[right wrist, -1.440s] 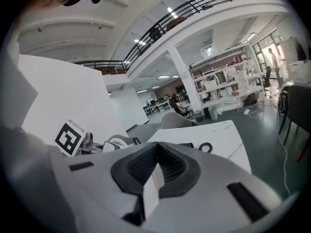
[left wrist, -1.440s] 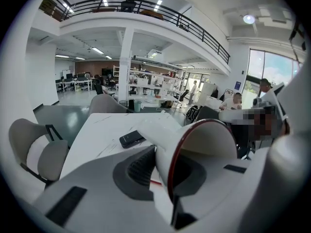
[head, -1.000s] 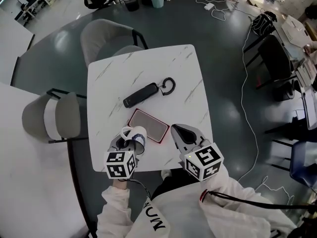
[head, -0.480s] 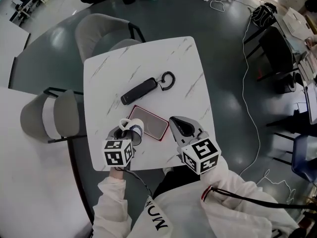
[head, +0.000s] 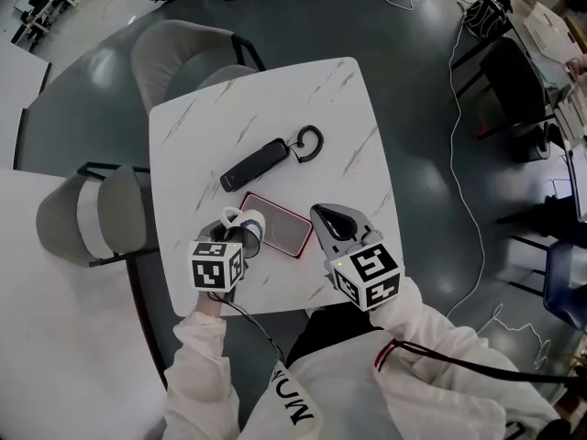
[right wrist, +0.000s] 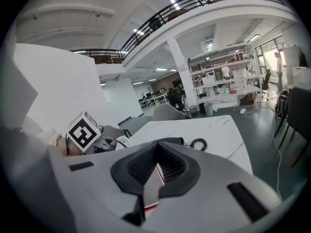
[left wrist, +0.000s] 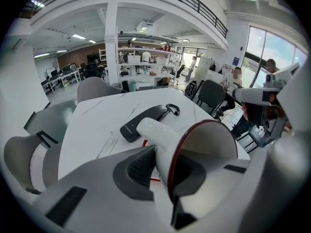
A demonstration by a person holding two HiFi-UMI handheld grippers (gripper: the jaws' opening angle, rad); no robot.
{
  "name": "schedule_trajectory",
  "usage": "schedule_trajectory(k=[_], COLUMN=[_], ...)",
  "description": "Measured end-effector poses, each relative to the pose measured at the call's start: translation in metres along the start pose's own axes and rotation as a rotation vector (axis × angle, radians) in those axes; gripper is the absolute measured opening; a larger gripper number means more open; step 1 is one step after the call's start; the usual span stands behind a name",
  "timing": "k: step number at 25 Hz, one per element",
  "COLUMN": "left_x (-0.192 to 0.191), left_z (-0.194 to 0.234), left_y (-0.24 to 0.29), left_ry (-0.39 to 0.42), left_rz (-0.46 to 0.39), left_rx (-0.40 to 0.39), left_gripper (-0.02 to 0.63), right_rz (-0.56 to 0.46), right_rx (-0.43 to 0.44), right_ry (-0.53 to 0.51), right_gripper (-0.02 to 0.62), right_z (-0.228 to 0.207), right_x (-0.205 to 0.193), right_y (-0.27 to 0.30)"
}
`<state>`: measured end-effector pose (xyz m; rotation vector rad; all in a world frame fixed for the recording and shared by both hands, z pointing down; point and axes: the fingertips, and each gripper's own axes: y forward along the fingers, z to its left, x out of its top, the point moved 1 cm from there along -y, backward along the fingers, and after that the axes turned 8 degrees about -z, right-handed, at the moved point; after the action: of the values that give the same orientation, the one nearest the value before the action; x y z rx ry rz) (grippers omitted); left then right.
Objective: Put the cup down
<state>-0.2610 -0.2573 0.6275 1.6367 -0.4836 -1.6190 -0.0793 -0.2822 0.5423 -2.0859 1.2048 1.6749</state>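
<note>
So the left gripper [head: 229, 244] is gripping the cup [head: 249, 225] by its wall. One jaw is sitting on the outside right by the handle and the other is reaching into the mouth, so the jaws are standing only a little apart with the wall pinched between them. The cup is white with a red rim, and it's tilting, with the mouth facing up toward the head camera and the handle sticking out to the far left. It's sitting over the near left part of the white marble table [head: 348, 117], right at the left end of the red-edged phone [head: 280, 227]. Can't tell if it's actually touching the table or the phone. The right gripper [head: 323, 216] is pointing across the near right part of the table, just right of the phone, with its jaws pressing together on nothing. A black handset [head: 257, 165] with a curly cord is lying farther out, apart from the cup.
</note>
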Motion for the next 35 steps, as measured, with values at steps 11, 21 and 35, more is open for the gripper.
schedule_trajectory(k=[11,21,35], left_x=[-0.006,-0.010,-0.029], left_z=[0.004,0.010,0.013], left_y=[0.031,0.050,0.067], left_ry=[0.038,0.073,0.021], left_rz=[0.141,0.248,0.381], left_rx=[-0.052,-0.069,-0.090], left_gripper=[0.038,0.038,0.040], right_rz=[0.006,0.005,0.034], right_rx=[-0.004,-0.004,-0.023], right_ry=[0.016,0.028,0.052], right_gripper=[0.005,0.004,0.004], right_z=[-0.004,-0.006,-0.016], right_x=[-0.004,-0.002,-0.011], right_y=[0.007,0.016,0.014])
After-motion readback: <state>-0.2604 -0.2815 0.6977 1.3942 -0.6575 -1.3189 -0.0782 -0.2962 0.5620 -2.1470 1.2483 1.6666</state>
